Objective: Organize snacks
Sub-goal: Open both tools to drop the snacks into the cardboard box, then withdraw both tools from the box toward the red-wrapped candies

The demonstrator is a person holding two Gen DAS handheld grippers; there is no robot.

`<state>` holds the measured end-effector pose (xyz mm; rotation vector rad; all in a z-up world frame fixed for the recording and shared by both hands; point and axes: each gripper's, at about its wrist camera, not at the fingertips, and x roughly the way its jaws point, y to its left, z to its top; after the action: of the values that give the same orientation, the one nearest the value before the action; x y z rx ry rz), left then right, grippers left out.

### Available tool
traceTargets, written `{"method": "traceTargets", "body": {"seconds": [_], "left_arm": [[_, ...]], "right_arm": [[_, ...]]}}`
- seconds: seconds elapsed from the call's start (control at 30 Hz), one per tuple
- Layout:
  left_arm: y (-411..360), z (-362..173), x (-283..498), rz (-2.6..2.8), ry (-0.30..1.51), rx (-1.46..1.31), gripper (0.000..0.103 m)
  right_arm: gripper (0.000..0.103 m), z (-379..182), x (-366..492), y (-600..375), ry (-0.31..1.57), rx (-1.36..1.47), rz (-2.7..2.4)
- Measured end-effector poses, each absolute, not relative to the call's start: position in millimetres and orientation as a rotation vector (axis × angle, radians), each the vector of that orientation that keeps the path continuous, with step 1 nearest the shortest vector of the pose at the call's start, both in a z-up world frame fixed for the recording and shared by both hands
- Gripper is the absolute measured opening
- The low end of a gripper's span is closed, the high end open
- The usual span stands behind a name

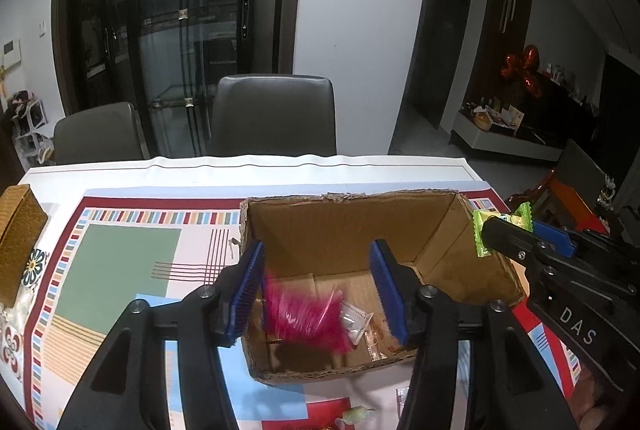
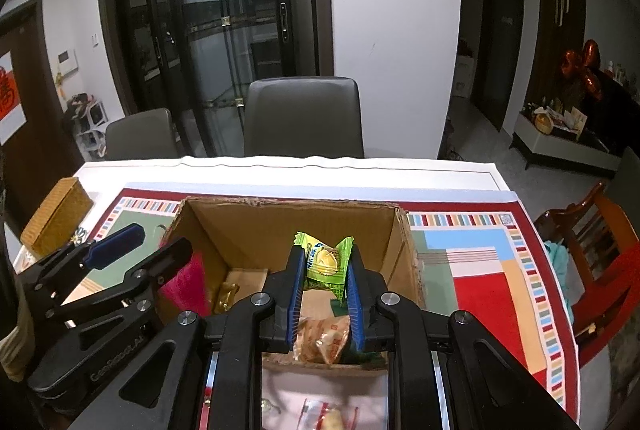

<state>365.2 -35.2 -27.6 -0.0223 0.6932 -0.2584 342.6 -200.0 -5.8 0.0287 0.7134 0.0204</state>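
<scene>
An open cardboard box (image 1: 348,195) (image 2: 288,201) stands on the patterned tablecloth. My left gripper (image 1: 316,258) (image 2: 150,246) is open over the box's left half. A blurred pink packet (image 1: 304,318) (image 2: 184,286) hangs loose between its blue pads, inside the box. My right gripper (image 2: 325,256) (image 1: 508,226) is shut on a green snack packet (image 2: 324,266) (image 1: 484,234), held above the box's right side. Several small wrapped snacks (image 1: 356,322) (image 2: 324,340) lie on the box floor.
A woven yellow box (image 1: 18,242) (image 2: 56,218) sits at the table's left edge. Loose snacks (image 1: 356,416) (image 2: 324,418) lie on the cloth in front of the box. Two grey chairs (image 1: 272,117) stand behind the table, and a wooden chair (image 2: 592,242) at its right.
</scene>
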Motion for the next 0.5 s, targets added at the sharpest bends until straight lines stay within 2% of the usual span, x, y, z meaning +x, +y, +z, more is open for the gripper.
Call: {"method": "traceTargets", "body": {"seconds": [0.03,0.1,0.13,0.23,0.33,0.5], "left_arm": [[-35,-27,365,-0.257,0.693,-0.022,0.066],[-35,-27,365,-0.254,0.689,-0.024,0.071],[-34,-27,364,-0.245,0.689,-0.024,0.074],[-28,-27,364,-0.223,0.688,-0.032,0.082],[-25,-27,364,-0.204,0.688,-0.031,0.091],[-21,-26,359,-0.185,0.676,-0.023,0.097]], "right_arm": [[0.026,-7,343,-200,0.714,0.031,0.019],[0.052,-7,343,-200,0.712,0.030,0.013],[0.061,-7,342,-201,0.706,0.029,0.005],[0.073,-4,340,-202,0.693,0.016,-0.029],[0.078,-4,339,-204,0.693,0.016,-0.046],[0.080,-2,335,-207,0.691,0.012,-0.062]]}}
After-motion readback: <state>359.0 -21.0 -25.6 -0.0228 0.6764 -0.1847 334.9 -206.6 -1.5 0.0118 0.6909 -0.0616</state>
